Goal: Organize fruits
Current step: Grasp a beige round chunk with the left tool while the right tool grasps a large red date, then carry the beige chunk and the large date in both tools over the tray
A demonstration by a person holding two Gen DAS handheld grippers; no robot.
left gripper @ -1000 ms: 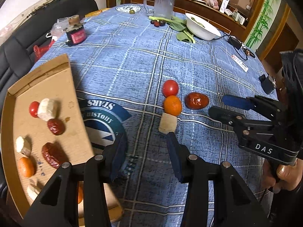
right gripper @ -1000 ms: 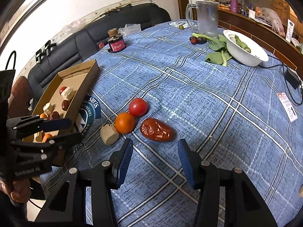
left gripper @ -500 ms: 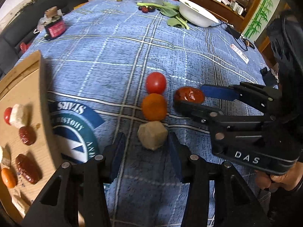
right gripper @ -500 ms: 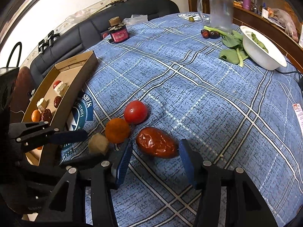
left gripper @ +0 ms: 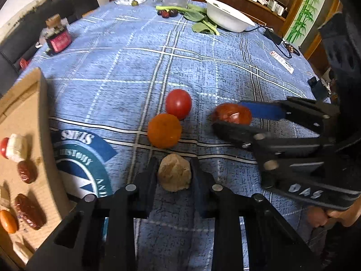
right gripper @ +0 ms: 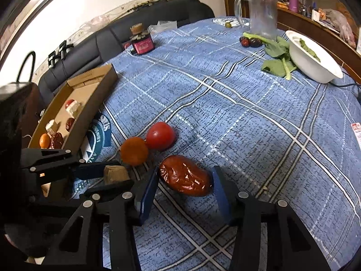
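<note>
On the blue plaid tablecloth lie a tan chunk (left gripper: 174,175), an orange (left gripper: 164,130), a red tomato (left gripper: 178,103) and a wrinkled red date (right gripper: 185,178). My left gripper (left gripper: 173,171) has closed its fingers against both sides of the tan chunk, which rests on the cloth. My right gripper (right gripper: 183,185) is open and straddles the red date, with a finger on each side and small gaps showing. The date (left gripper: 232,114) also shows in the left wrist view. A cardboard tray (left gripper: 33,117) at the left holds several sorted fruits.
A white bowl (right gripper: 313,67) with greens, leafy stalks (right gripper: 277,61), dark fruits (right gripper: 250,41) and a glass pitcher (right gripper: 261,13) stand at the far side. A red jar (right gripper: 142,43) sits at the far left. A cable (left gripper: 279,45) lies at the right edge.
Both grippers moved forward and down. The left fingers closed onto the tan chunk. The right gripper came down around the red date, still open.
</note>
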